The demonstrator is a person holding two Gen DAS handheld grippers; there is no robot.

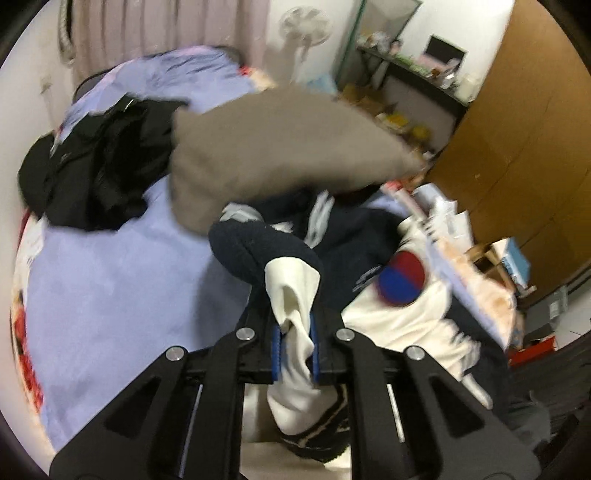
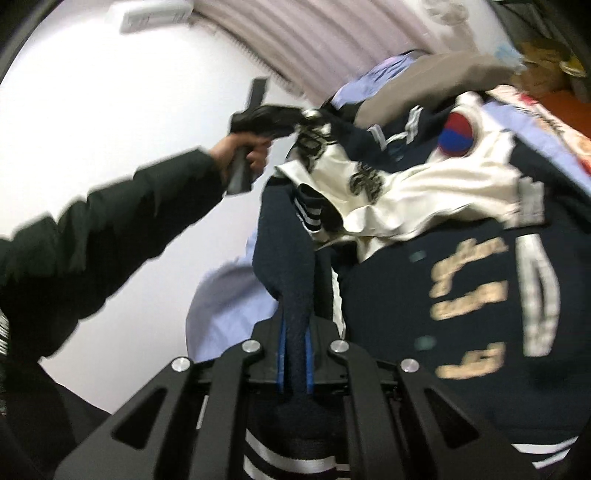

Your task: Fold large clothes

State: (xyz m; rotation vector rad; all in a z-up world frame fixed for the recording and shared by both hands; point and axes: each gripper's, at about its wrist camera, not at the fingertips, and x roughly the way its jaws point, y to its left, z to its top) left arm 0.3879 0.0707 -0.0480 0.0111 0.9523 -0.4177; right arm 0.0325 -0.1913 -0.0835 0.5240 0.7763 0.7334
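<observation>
A navy and cream varsity jacket point(image 2: 461, 295) with gold lettering and a red-and-blue round patch point(image 1: 400, 278) hangs bunched between my two grippers above the bed. My left gripper point(image 1: 295, 341) is shut on a cream sleeve of the jacket point(image 1: 295, 291). It also shows in the right wrist view point(image 2: 295, 120), held in a hand at the jacket's upper left. My right gripper point(image 2: 295, 354) is shut on a fold of the navy fabric point(image 2: 291, 258). The jacket hides the bed beneath it.
A lilac bedsheet point(image 1: 122, 295) covers the bed. A black garment point(image 1: 99, 166) and a taupe garment or pillow point(image 1: 280, 147) lie on it. A brown wardrobe point(image 1: 524, 129), a fan point(image 1: 304, 26) and a cluttered shelf point(image 1: 413, 66) stand beyond.
</observation>
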